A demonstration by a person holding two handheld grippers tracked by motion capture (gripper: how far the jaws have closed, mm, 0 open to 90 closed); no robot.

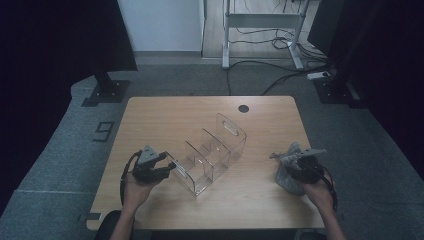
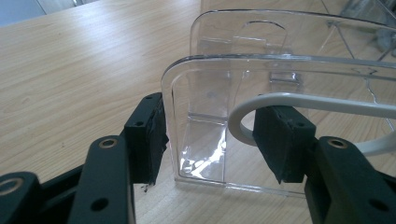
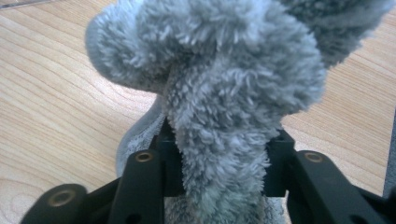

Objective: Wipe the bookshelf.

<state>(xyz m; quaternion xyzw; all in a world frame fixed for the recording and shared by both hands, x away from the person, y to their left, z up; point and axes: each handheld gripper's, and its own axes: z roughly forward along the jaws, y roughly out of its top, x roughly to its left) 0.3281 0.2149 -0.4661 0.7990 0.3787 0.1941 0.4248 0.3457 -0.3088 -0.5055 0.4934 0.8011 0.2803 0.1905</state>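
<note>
Left gripper clamps the clear acrylic organizer's end wall; right gripper bunches the grey fluffy cloth — keep the organizer pinned while wiping.

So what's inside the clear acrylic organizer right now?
The clear acrylic organizer has nothing in the compartments, judging by the high view; the wooden table shows through the walls. In the left gripper view, reflections and a white cable blur the nearest compartment's floor.

The table is matt, light wood grain. The rack is clear, glossy, smooth plastic. The cloth is grey, fluffy pile. The jaw pads are matt black, slightly rough rubber or foam.
</note>
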